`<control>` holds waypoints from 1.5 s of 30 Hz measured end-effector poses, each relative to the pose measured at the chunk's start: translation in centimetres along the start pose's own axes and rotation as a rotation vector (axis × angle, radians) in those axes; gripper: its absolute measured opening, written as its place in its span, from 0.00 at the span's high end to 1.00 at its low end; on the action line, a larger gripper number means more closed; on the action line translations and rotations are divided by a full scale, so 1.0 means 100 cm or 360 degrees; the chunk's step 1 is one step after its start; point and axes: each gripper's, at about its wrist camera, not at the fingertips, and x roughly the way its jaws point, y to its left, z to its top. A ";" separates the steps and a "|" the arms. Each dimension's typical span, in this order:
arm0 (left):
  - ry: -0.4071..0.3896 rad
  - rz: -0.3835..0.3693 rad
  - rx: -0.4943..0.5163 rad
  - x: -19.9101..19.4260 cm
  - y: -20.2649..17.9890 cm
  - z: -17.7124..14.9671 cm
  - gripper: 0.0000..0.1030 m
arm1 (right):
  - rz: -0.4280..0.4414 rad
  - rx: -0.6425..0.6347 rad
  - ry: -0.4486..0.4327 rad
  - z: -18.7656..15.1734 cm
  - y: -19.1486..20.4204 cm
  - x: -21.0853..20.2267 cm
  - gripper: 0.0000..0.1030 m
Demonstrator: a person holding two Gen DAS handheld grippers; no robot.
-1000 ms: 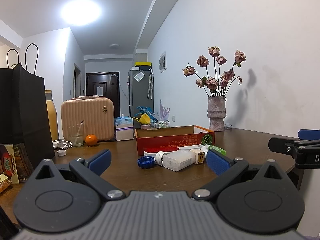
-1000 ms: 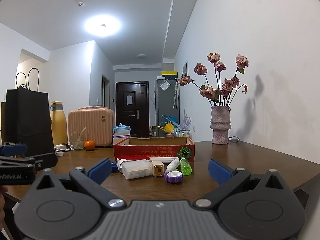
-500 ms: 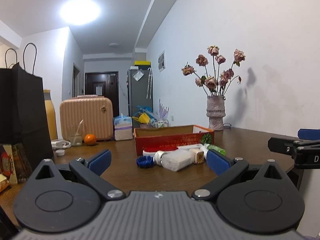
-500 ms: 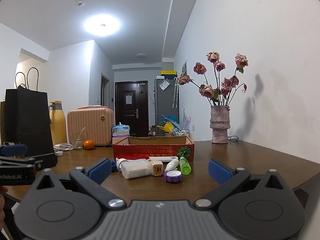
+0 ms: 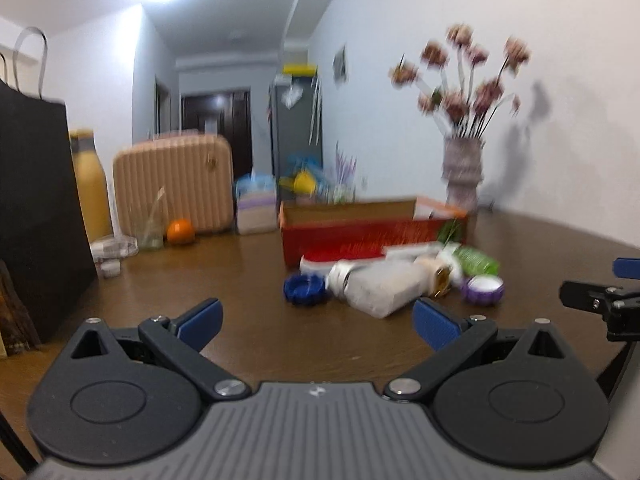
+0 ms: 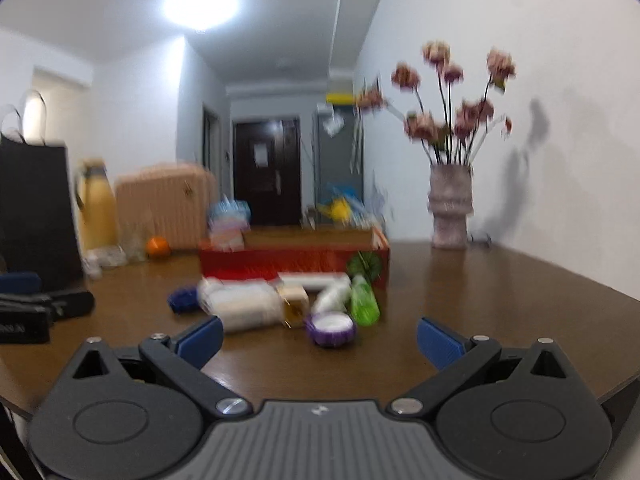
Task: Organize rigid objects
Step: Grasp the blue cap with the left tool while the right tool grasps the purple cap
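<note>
A red cardboard box (image 5: 372, 230) (image 6: 294, 254) stands on the brown table. In front of it lie a white plastic container (image 5: 376, 286) (image 6: 244, 304), a blue cap (image 5: 304, 289) (image 6: 182, 299), a small amber bottle (image 6: 295, 306), a purple-rimmed jar (image 5: 482, 289) (image 6: 331, 327), a green bottle (image 5: 476, 259) (image 6: 364, 300) and a white tube (image 6: 314, 279). My left gripper (image 5: 318, 322) is open and empty, short of the pile. My right gripper (image 6: 320, 338) is open and empty, close before the purple jar. Both views are motion-blurred.
A black paper bag (image 5: 36, 208), a yellow bottle (image 5: 90, 184), a beige suitcase (image 5: 174, 186), an orange (image 5: 181, 231) and a glass (image 5: 150, 224) stand at the left. A vase of dried roses (image 6: 450, 208) stands at the right wall. The table edge (image 6: 616, 390) runs near right.
Both grippers have moved forward and tilted down toward the pile, so the objects appear larger and lower. Both stay open and empty.
</note>
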 end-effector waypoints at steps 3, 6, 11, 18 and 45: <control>0.0106 -0.0015 -0.0020 0.033 0.008 0.008 0.00 | 0.0019 -0.0074 0.0127 0.004 -0.002 0.031 0.02; 0.0164 -0.0012 -0.0094 0.067 0.021 0.021 0.00 | 0.0038 -0.0058 0.0207 0.009 -0.007 0.060 0.03; 0.0208 -0.0099 -0.0276 0.120 0.046 0.032 0.00 | 0.0059 0.0010 0.0383 0.017 -0.020 0.112 0.02; 0.0417 -0.0221 0.0011 0.176 0.048 0.039 0.00 | 0.0189 -0.0079 0.0554 0.022 -0.025 0.167 0.01; 0.0485 -0.0252 0.0013 0.219 0.052 0.042 0.47 | 0.0399 -0.0431 0.0587 0.090 -0.021 0.188 0.50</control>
